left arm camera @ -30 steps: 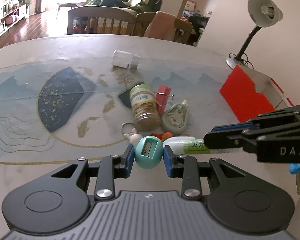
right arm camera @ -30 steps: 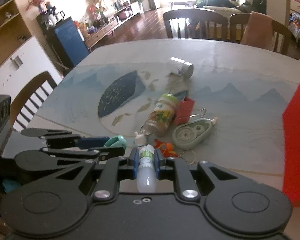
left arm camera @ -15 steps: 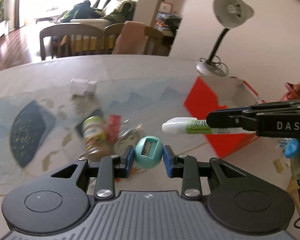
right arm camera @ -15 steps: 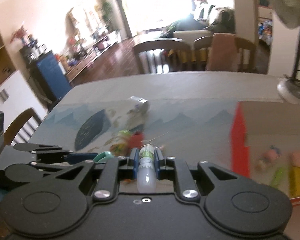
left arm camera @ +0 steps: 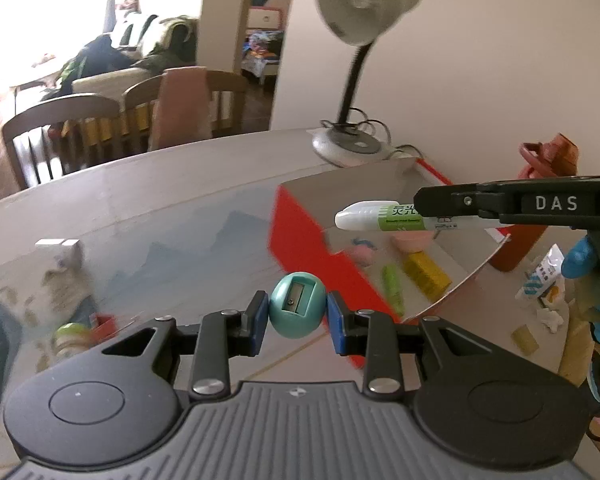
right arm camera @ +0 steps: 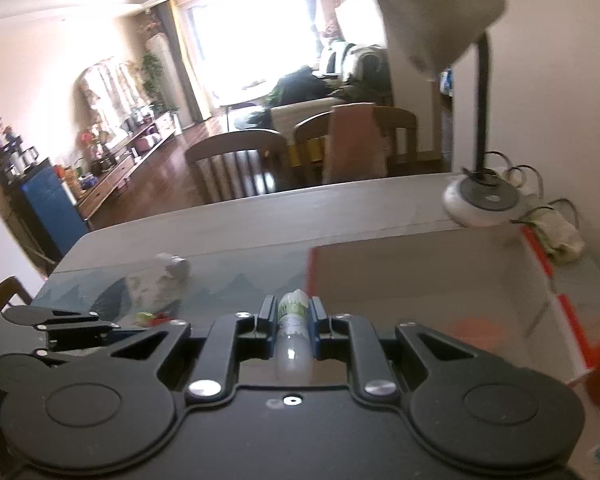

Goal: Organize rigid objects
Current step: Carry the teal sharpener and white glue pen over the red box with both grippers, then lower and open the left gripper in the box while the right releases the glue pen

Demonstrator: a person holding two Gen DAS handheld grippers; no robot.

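My left gripper is shut on a teal egg-shaped pencil sharpener, held in the air just left of the red cardboard box. My right gripper is shut on a white and green glue tube, held over the open box. In the left wrist view the tube juts left from the right gripper above the box's inside. Several small items, among them a yellow block and a green stick, lie in the box.
A desk lamp stands behind the box. A spice jar and a red clip lie on the patterned mat at left, a white container farther back. A red bottle and paper scraps sit right of the box.
Both grippers have swung right and risen, from over the pile on the mat to the red box, each still holding its object. The right gripper with the tube is now over the box.
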